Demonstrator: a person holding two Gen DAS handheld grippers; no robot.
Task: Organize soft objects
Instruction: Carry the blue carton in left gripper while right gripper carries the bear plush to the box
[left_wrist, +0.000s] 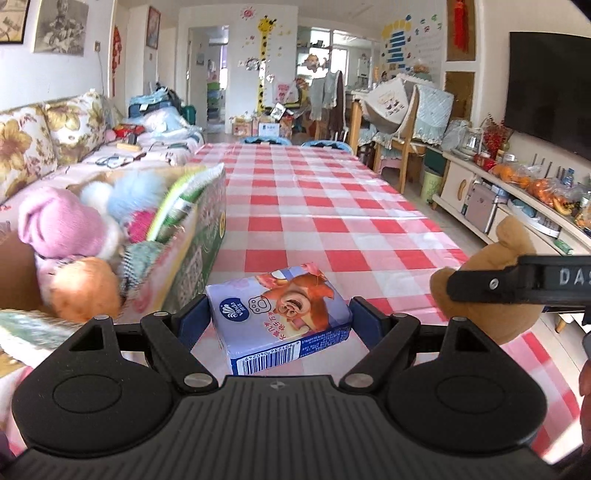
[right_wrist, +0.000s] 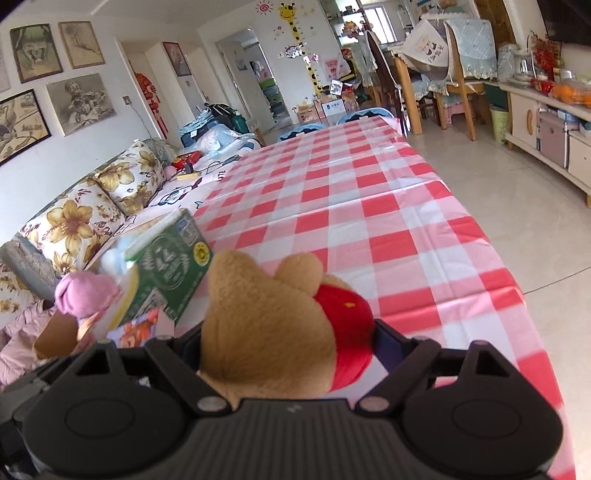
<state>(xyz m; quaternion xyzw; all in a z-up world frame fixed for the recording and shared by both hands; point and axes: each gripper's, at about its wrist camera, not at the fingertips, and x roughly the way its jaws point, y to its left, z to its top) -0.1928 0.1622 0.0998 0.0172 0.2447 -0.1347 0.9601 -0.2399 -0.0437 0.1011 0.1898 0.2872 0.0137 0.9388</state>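
- My left gripper (left_wrist: 279, 317) clamps a tissue pack (left_wrist: 280, 314) between its blue pads, straight ahead at 12 o'clock, over the checked tablecloth (left_wrist: 314, 206).
- A box (left_wrist: 192, 258) of soft toys sits at 10 o'clock, just beside the pack.
- My right gripper (right_wrist: 288, 339) squeezes a tan bear (right_wrist: 266, 332) with a red part, filling the jaws at 12 o'clock.
- From the right wrist, the box (right_wrist: 173, 273) lies at 10 o'clock, near the bear.
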